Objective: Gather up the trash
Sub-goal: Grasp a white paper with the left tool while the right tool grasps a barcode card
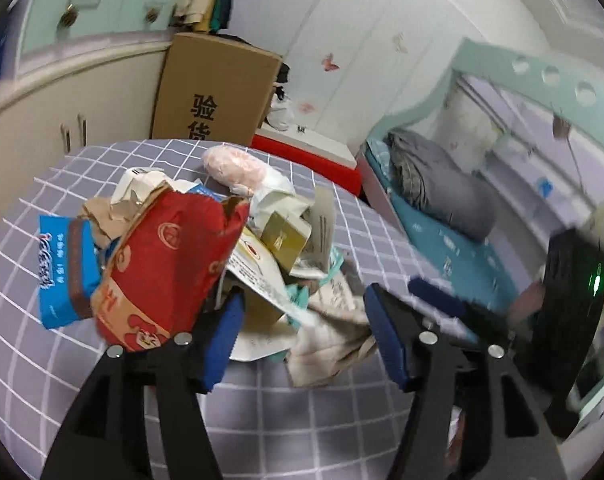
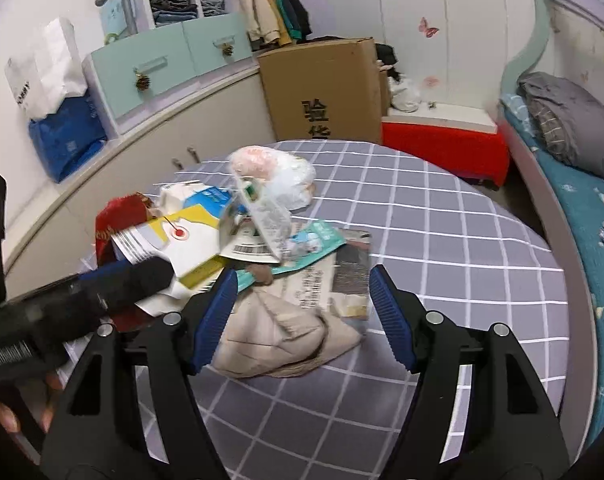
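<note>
A heap of trash lies on the grey checked tablecloth (image 1: 302,420). It includes a red snack bag (image 1: 162,264), a blue wrapper (image 1: 58,272), a gold box (image 1: 284,234), printed papers and a pink-filled plastic bag (image 1: 234,166). My left gripper (image 1: 304,320) stands open at the heap's near edge, its left pad beside the red bag, papers between the jaws untouched. My right gripper (image 2: 302,312) is open around a crumpled beige paper bag (image 2: 286,336), pads apart from it. Behind that lie newspaper (image 2: 314,284), a teal packet (image 2: 314,244) and a white-yellow carton (image 2: 190,232).
A tall cardboard box (image 2: 322,88) and a red bench (image 2: 442,140) stand behind the table. A bed with a teal sheet (image 2: 582,208) runs along the right. Cabinets with mint drawers (image 2: 142,64) and a blue bag (image 2: 66,136) are at left. A hand (image 2: 6,412) holds the left tool.
</note>
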`<state>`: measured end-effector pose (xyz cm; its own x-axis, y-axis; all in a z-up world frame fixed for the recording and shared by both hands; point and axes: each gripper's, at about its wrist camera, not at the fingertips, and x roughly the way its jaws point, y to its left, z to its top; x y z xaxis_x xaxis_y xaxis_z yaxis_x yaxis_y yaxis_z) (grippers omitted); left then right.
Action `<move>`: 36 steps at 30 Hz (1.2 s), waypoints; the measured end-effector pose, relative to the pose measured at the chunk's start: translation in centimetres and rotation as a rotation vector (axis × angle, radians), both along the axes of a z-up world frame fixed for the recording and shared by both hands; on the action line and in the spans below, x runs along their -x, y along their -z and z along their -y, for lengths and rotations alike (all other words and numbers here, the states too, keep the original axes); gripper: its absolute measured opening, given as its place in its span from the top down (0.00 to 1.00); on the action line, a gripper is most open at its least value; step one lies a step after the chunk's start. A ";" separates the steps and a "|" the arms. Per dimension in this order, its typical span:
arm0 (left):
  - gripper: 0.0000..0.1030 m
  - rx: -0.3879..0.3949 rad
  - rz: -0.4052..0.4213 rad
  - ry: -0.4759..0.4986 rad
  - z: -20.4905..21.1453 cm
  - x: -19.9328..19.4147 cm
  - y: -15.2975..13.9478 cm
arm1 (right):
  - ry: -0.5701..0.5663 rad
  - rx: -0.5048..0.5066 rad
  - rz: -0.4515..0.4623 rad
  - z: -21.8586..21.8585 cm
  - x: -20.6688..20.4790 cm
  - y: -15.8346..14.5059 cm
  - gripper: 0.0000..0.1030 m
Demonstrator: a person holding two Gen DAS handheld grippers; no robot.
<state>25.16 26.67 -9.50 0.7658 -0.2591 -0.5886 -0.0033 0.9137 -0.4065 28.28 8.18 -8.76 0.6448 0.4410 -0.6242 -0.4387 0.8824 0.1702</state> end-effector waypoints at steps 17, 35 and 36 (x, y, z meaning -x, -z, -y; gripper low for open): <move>0.98 -0.125 0.035 -0.131 -0.4 -1.7 -0.5 | -0.027 0.109 0.039 -3.5 -2.8 0.2 0.34; 0.98 -0.199 0.065 -0.234 -1.9 -1.4 -1.1 | -0.081 0.151 0.006 -5.5 -7.0 0.8 0.43; 0.98 -0.200 0.065 -0.234 -1.9 -1.4 -1.0 | -0.080 0.148 0.005 -5.5 -7.1 0.8 0.40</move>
